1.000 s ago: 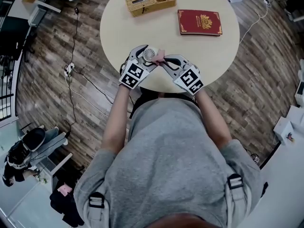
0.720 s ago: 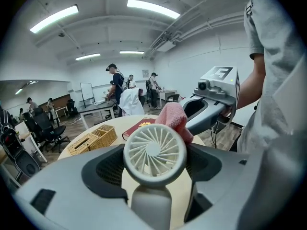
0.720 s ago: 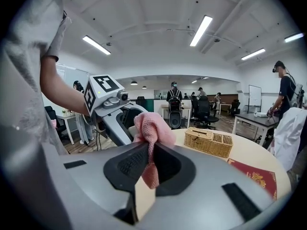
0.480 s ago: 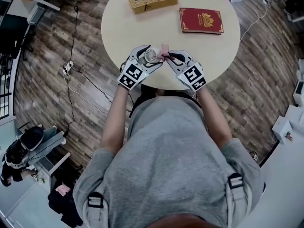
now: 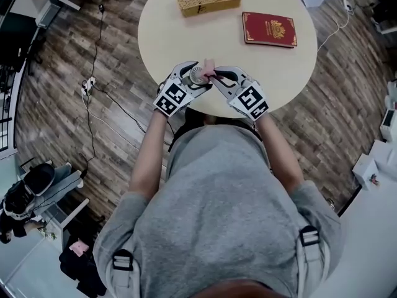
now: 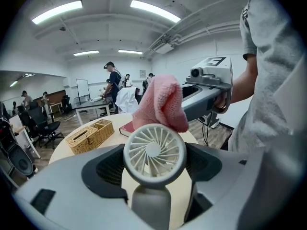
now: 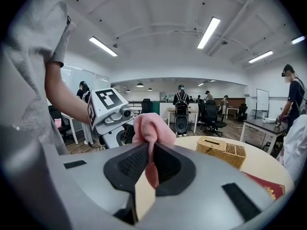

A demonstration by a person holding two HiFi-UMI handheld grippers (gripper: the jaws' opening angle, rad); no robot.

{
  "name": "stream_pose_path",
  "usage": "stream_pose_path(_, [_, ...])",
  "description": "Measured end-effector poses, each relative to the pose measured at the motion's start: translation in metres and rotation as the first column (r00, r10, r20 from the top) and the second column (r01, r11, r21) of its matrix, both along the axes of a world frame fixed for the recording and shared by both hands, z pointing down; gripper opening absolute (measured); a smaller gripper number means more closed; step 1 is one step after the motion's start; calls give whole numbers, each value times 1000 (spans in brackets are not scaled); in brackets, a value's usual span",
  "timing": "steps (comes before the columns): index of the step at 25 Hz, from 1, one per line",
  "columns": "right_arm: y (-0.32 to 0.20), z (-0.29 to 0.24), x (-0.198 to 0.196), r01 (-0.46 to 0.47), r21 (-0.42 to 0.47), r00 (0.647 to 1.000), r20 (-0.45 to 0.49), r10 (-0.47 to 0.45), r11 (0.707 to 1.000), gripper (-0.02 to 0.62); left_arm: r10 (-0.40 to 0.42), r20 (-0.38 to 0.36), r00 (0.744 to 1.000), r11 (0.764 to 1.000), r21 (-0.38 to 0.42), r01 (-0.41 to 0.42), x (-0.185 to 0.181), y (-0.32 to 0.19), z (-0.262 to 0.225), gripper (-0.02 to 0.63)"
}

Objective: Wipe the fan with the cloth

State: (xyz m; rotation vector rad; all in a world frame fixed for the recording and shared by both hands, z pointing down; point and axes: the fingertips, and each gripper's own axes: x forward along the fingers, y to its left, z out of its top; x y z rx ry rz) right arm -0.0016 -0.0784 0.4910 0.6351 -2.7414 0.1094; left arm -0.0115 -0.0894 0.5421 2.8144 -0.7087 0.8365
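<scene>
Cloth [image 6: 162, 107] shifted onto fan [image 6: 154, 152] top edge

Cloth was at fan's right side a second ago, now touches its upper rim; stroke looks mid-wipe, face still to cover; left gripper [image 5: 193, 77] jaws clamp fan, held over table [image 5: 279, 67] near edge, centre of frame; right gripper [image 7: 149, 162] jaws pinch cloth.

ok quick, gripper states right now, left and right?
Left gripper: shut on the fan, holding it upright.
Right gripper: shut on the pink cloth.
</scene>
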Motion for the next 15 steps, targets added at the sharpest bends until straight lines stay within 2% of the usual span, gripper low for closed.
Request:
stream_pose_path(3, [6, 1, -15, 38, -20, 999, 2, -38, 999, 41, -15, -21, 1000, 1000, 2, 15, -16, -7, -5, 383])
stream_pose_path(6, [5, 11, -19, 30, -23, 999, -37, -31, 999, 41, -10, -40, 999, 1000, 22, 11, -27, -10, -15, 383])
stream_pose_path(15, [-16, 15, -38, -9, 39, 990, -142, 14, 999, 40, 84, -14, 996, 995, 52, -84, -51, -1, -22, 383])
